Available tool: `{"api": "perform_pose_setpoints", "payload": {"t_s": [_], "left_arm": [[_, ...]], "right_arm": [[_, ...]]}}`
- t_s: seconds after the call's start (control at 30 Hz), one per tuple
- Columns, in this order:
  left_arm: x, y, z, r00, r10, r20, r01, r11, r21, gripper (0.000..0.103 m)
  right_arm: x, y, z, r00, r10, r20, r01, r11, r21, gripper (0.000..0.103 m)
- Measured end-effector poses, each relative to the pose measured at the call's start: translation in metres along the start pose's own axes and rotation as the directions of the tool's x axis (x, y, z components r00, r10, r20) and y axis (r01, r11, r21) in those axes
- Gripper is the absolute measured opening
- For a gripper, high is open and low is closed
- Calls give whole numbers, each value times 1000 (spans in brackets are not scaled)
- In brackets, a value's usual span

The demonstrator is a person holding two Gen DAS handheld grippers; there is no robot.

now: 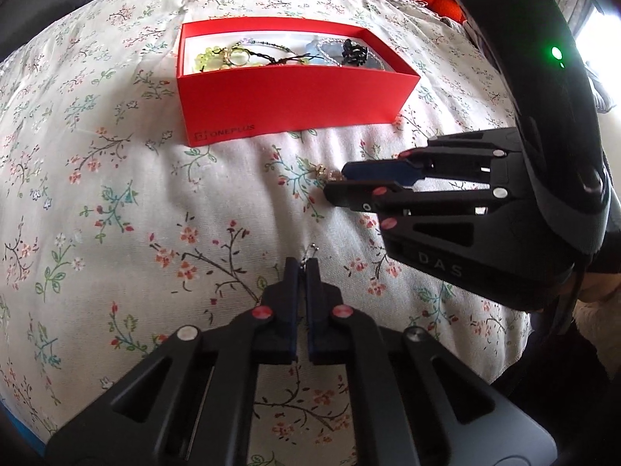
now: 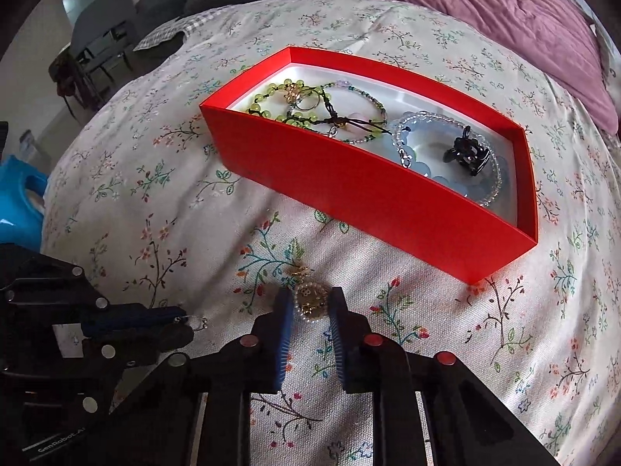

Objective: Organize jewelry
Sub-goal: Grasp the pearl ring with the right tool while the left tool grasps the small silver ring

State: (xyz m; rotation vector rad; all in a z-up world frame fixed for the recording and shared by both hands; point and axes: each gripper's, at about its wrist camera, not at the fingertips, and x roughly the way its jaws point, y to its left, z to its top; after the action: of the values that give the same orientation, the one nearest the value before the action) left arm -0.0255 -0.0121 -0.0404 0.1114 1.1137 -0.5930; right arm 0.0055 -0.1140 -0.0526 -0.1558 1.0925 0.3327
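Item: red box (image 2: 372, 202), open-topped, on floral bedspread (image 1: 116, 194); sits at 12 o'clock from both grippers. Contents: green bead bracelet (image 2: 271, 105), clear bead bracelet (image 2: 427, 124), black hair claw (image 2: 467, 153), rings and cords.

Item: gold pearl-rimmed earring (image 2: 308, 301), on the bedspread just short of the box. Right gripper (image 2: 310, 303) has its pads closed against it on both sides.

Item: thin wire earring hook (image 1: 310, 252). Left gripper (image 1: 303, 268) is shut tight on it, hook tip poking out at 12 o'clock.

Step judged: picking up the last loose pieces. Next move calls for lifting both clear and carrying them toward 12 o'clock over the box wall before letting go.
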Motion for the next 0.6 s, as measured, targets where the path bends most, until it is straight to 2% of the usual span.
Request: {"api": "perform_pose_setpoints", "payload": {"t_s": [0.4,0.6], "left_arm": [[-7,26,6,1000,10,0,-10,998,-69,3],[-12,33,7,1000,15,4,-14,997,-72,3]], "right_arm": [[-16,-10,-16,997,73,-22,-72,997,42,12],[-28,-16,-28,996,91,-26,-89,995,49,12]]}}
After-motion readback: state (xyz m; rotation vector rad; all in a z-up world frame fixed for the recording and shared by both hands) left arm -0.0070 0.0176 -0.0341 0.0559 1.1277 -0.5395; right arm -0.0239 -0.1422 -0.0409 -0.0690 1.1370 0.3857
